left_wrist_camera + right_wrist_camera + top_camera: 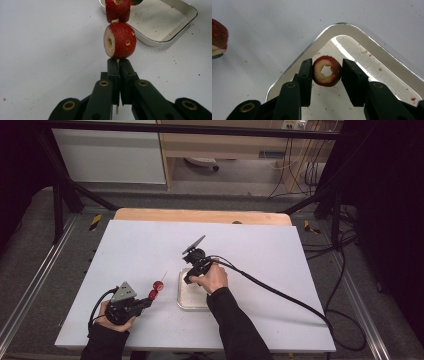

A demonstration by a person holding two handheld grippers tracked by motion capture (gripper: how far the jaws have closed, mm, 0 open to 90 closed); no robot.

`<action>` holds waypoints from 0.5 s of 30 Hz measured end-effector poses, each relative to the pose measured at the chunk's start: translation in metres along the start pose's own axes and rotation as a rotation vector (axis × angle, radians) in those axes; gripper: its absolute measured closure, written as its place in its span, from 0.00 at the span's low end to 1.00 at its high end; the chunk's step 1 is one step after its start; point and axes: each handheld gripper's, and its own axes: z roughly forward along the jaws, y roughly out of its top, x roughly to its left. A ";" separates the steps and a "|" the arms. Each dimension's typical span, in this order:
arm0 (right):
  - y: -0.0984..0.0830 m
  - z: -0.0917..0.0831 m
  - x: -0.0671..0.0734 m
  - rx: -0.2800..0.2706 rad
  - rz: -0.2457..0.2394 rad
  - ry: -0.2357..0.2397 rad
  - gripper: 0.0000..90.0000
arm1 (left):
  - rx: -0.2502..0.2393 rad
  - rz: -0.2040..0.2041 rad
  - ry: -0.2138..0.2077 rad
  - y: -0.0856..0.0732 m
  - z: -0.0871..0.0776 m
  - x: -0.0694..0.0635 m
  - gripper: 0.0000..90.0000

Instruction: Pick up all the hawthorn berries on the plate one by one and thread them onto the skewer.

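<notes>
Left gripper (117, 65) was clamped on a skewer (117, 110) already carrying two fruit pieces (120, 40). Right gripper (327, 72) was pinching a cored fruit ring (327, 71) over the tray (372, 50). Judged next: hole aligned with the skewer tip, then threaded.

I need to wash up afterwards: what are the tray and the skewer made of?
The tray looks like polished stainless steel: its rim and floor reflect like a mirror. The skewer seems to be bare wood or bamboo, pale and matt; little of it shows.
</notes>
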 end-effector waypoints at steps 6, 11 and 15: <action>-0.005 -0.016 0.004 -0.041 -0.012 0.011 0.69 | -0.003 0.005 -0.003 0.001 0.000 -0.003 0.98; -0.011 -0.026 0.005 -0.091 0.005 0.034 0.69 | -0.006 0.011 -0.006 0.002 0.001 -0.007 0.98; -0.018 -0.032 0.002 -0.121 0.024 0.057 0.69 | -0.008 0.012 -0.008 0.002 0.001 -0.010 0.98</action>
